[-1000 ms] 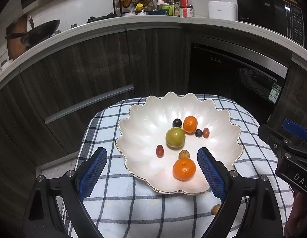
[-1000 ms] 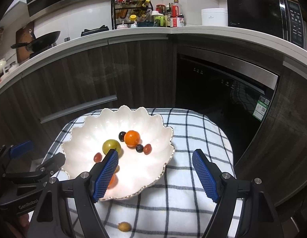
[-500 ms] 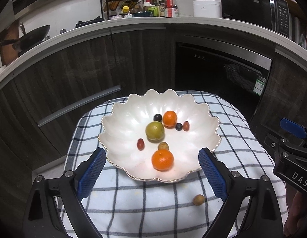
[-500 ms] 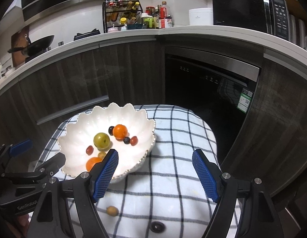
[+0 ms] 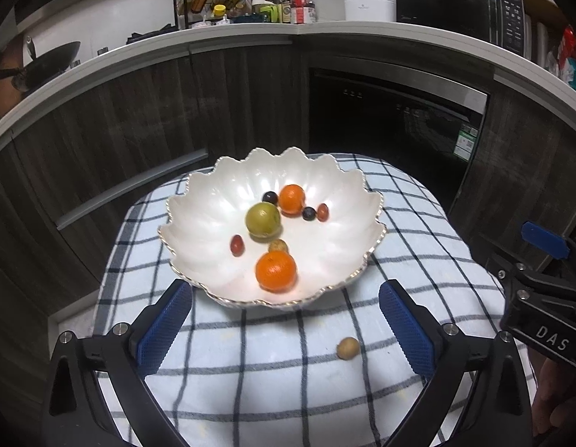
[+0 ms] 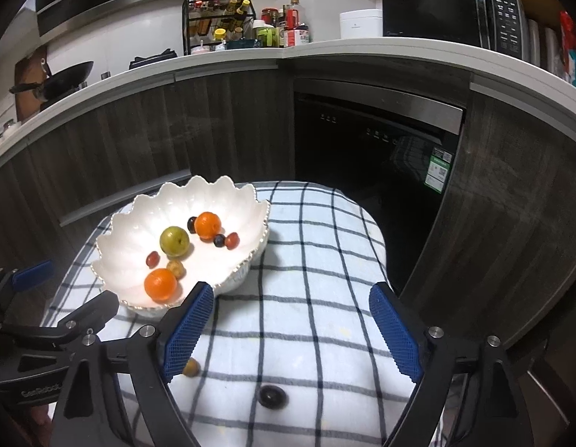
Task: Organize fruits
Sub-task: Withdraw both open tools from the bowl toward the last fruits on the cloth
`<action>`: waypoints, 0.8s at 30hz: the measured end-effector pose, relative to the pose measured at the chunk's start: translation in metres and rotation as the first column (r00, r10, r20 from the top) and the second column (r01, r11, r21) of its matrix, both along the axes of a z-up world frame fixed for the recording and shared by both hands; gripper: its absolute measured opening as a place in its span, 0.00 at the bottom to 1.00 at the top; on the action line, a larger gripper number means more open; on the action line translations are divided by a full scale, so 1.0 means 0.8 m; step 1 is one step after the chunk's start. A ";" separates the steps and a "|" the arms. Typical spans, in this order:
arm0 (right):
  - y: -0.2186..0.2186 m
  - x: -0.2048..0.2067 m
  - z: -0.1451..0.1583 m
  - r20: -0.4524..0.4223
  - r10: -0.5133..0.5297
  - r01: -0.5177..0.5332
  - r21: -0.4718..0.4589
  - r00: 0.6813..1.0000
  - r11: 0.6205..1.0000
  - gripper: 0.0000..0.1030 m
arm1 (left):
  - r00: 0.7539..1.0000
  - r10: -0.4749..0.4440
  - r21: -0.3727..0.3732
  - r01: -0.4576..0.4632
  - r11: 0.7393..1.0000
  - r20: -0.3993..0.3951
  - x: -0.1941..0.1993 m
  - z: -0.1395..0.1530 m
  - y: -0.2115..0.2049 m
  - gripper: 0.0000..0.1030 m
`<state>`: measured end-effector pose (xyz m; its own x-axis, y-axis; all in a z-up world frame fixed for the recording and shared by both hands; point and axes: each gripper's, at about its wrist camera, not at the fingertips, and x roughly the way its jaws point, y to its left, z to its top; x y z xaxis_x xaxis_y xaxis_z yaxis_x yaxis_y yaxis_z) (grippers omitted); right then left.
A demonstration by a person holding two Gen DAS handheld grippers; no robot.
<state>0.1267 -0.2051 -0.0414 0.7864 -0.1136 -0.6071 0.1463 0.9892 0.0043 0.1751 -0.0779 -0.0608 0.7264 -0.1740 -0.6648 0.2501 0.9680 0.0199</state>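
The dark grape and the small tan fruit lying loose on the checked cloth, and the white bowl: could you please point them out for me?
dark grape (image 6: 271, 396), right wrist view, its top face.
small tan fruit (image 5: 348, 348), left wrist view, its middle.
white bowl (image 5: 209, 201), left wrist view, bare inner wall on the left.

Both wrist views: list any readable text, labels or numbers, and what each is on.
"DAS": white letters on the right tool's body, cut off at the frame edge.
"GenRobot", roughly: faint lettering on the left tool's body, barely legible.
Green sticker on the oven door: print too small.
Microwave keypad: too small.
Bottle and jar labels on the counter: blurred.
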 end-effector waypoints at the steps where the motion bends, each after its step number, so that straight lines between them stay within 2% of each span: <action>1: -0.001 -0.001 -0.002 -0.004 -0.001 0.001 0.001 1.000 1.000 0.84 | 1.000 -0.006 -0.001 0.006 1.000 -0.001 -0.001 -0.002 -0.001 0.99; 8: -0.006 -0.014 -0.017 -0.027 -0.008 0.008 -0.003 1.000 1.000 0.84 | 0.999 -0.032 0.011 0.032 0.999 0.005 -0.014 -0.017 -0.008 0.99; 24: -0.001 -0.025 -0.044 -0.066 0.001 -0.003 -0.033 0.998 0.999 0.84 | 0.995 -0.086 0.041 0.088 0.995 -0.045 -0.024 -0.058 -0.014 0.98</action>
<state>0.1071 -0.2060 -0.0769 0.7453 -0.1333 -0.6532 0.1432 0.9889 -0.0384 0.1561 -0.0888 -0.1076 0.6801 -0.2056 -0.7037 0.3349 0.9410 0.0487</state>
